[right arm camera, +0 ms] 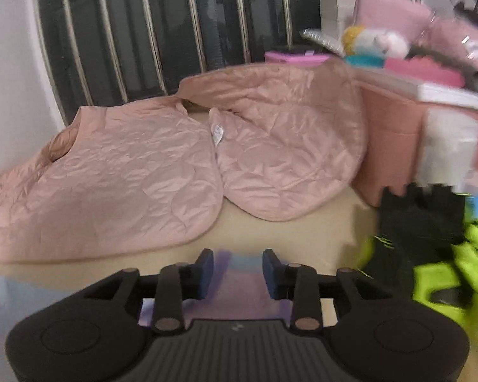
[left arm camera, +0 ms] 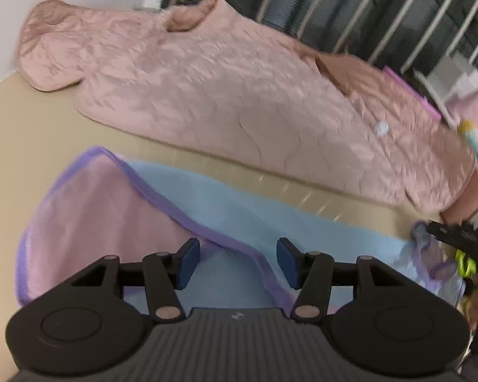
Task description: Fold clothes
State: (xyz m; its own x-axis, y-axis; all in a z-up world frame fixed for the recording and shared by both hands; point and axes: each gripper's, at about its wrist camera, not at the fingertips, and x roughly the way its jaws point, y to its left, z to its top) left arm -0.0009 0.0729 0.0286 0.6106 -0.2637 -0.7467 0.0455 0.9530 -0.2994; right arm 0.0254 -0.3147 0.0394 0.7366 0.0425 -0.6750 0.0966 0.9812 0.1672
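Both the left gripper (left arm camera: 238, 262) and right gripper (right arm camera: 238, 273) hover with jaws spread, pinching nothing, over the blue-and-pink cloth (left arm camera: 239, 213) nearer than the pink quilted jacket (left arm camera: 207, 89)

Both views are lit softly and evenly, moderately bright, with no hard shadows on the beige table (left arm camera: 47, 121). The quilted pink jacket (left arm camera: 207, 89) carries a mild sheen along its creases. Motion blur smears both frames: in the right wrist view it is heaviest at the right edge, where a black and neon-green shape (right arm camera: 436, 254) dissolves into streaks. Fisheye distortion bends the pale bars (right arm camera: 111, 31) along the top, and dark vignetting rounds off the corners.
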